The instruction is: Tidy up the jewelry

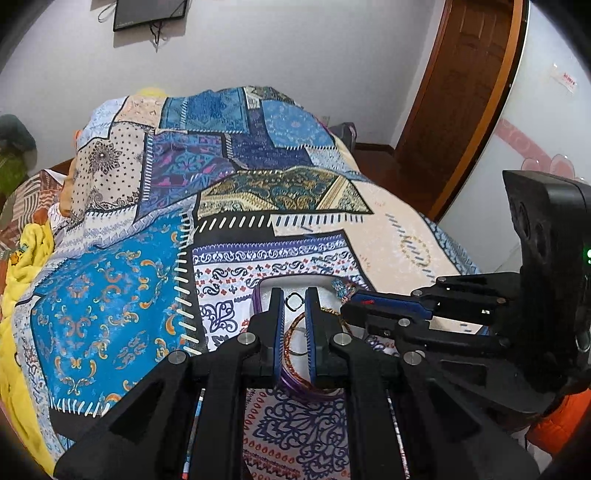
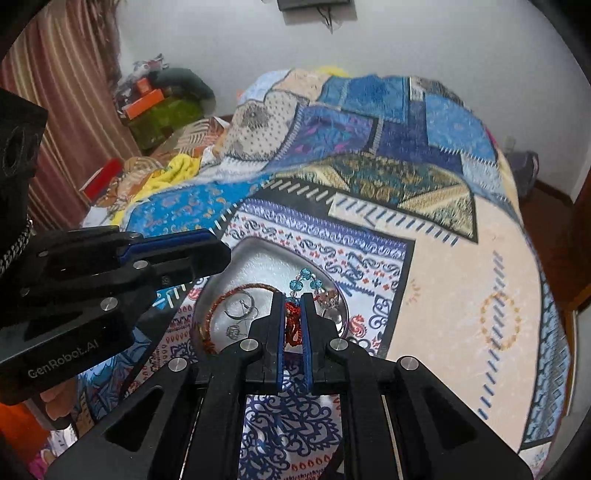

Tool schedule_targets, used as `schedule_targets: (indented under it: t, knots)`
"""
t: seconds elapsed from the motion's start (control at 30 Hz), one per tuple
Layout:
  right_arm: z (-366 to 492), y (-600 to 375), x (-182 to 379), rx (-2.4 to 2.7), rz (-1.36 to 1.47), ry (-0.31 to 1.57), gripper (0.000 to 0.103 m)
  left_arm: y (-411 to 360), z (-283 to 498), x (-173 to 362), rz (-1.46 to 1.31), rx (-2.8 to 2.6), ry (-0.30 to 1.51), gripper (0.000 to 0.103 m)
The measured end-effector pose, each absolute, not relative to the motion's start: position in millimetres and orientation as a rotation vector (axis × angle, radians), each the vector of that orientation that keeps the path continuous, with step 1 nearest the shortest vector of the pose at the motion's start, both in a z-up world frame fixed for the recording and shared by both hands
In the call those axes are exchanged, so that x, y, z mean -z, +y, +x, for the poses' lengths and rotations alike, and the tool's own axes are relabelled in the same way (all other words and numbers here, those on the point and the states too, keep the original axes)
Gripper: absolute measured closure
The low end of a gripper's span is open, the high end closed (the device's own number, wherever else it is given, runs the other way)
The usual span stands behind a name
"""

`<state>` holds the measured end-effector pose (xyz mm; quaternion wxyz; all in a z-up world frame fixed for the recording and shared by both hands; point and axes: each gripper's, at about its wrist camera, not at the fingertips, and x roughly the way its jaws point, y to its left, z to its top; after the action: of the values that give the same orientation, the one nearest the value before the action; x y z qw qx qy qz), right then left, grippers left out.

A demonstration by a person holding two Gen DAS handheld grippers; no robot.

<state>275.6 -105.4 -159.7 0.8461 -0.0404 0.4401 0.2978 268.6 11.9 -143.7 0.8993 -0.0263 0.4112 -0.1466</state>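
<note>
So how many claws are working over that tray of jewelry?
2. The left claw hangs over the tray's bangles. The right claw comes in beside it, clamping a red beaded piece.

A blue-and-cream patchwork bedspread covered the bed beneath plain white walls. A brown wooden door stood right, striped reddish-brown curtains hung left, and a dark wall-mounted screen trailed cables.

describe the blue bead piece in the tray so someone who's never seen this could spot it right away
On the patchwork bedspread sits a shiny silver tray of jewelry. At the tray's far side, just beyond the right hand-held gripper, lies the blue bead piece. It is the only turquoise faceted-bead item there; its neighbours are a red beaded piece, a coppery bangle and silver rings.
</note>
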Motion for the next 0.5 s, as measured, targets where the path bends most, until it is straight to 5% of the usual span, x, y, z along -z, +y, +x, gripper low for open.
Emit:
schedule_targets:
  t: [0.5]
  knots:
    - [269.0,-98.9,157.3,-0.620,-0.137,0.967,0.092,17.4,259.3,143.7,-0.031,0.278,0.860,0.093]
